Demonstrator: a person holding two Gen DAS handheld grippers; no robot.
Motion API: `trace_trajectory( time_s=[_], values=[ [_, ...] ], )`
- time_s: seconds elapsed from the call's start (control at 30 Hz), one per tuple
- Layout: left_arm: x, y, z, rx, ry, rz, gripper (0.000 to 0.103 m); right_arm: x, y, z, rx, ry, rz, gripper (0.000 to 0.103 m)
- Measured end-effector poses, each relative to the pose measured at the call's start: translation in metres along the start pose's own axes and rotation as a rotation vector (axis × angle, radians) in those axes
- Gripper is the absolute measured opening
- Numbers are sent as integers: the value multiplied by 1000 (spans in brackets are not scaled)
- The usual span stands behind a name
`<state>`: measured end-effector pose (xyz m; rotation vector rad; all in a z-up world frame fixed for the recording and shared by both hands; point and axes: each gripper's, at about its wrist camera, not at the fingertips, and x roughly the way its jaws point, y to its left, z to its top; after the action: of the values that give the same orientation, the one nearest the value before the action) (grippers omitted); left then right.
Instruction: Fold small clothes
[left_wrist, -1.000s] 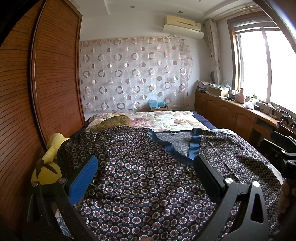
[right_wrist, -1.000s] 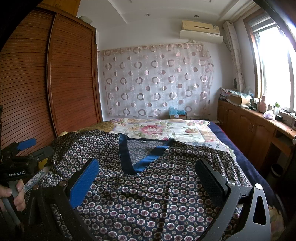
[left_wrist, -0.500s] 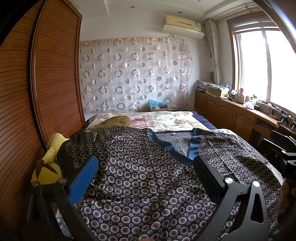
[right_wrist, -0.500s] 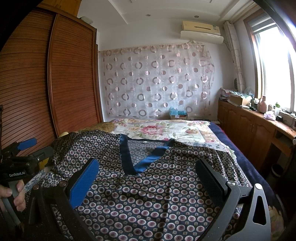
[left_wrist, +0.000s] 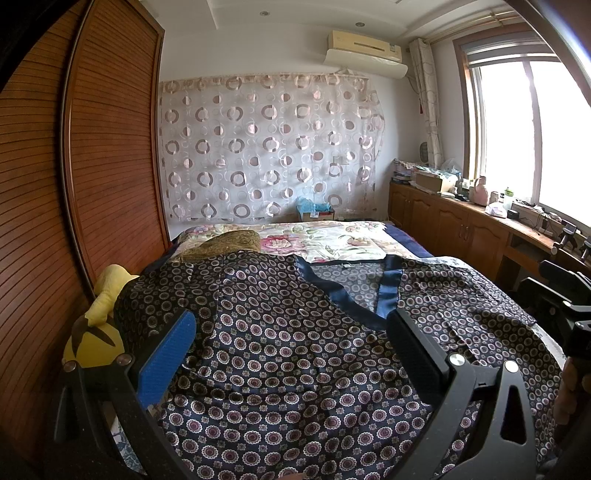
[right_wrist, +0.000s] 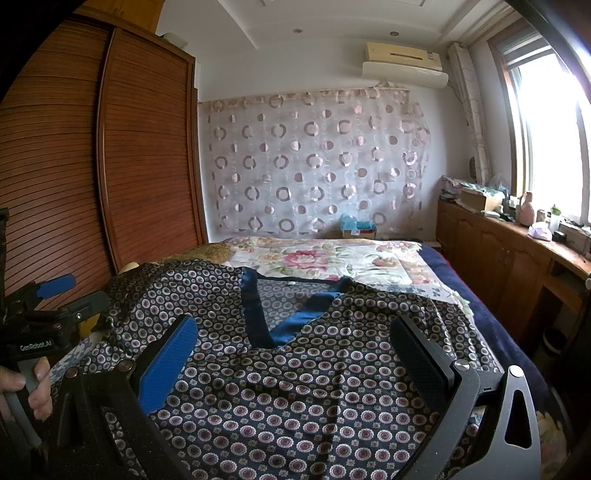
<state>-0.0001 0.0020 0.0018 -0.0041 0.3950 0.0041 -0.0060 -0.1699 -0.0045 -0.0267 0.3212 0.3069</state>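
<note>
Nothing has shifted across the last second: both wrist views match the earlier ones almost exactly, the cloth lies in the same folds, and neither tool has advanced. By my reading the fold has not begun, and this is a pause to line up before the first grasp.

Nearest in the left wrist view, the left gripper (left_wrist: 291, 354) hovers above the near part of the garment (left_wrist: 295, 350) with its jaws spread wide, a blue pad on one finger and a black pad on the other, gripping nothing and apparently touching nothing. The right gripper (right_wrist: 291, 354) is likewise spread wide and empty over the same cloth, seen from further to the right. At the left edge of the right wrist view a hand (right_wrist: 26, 387) holds the handle of the left tool.

The garment, dark and printed with small rings, with a blue satin neck band (right_wrist: 258, 314), lies spread flat and front up across the near part of the bed (right_wrist: 498, 325), collar pointing away. Its left sleeve drapes toward a yellow plush toy (left_wrist: 96, 332) by the wooden wardrobe (left_wrist: 92, 147).

Beyond the collar a floral bedspread (right_wrist: 314, 258) covers the rest of the bed, and a circle-patterned curtain (right_wrist: 314, 166) hangs on the far wall.
</note>
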Motion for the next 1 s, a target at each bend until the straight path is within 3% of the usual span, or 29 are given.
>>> trace_trajectory(
  time_s=[0.47, 1.0],
  values=[
    [12, 24, -13, -3, 71, -44, 103, 17, 3, -3, -16, 41, 47, 103],
    [35, 104, -44, -39, 190, 21, 100, 35, 8, 3, -60, 92, 101, 103]
  ],
)
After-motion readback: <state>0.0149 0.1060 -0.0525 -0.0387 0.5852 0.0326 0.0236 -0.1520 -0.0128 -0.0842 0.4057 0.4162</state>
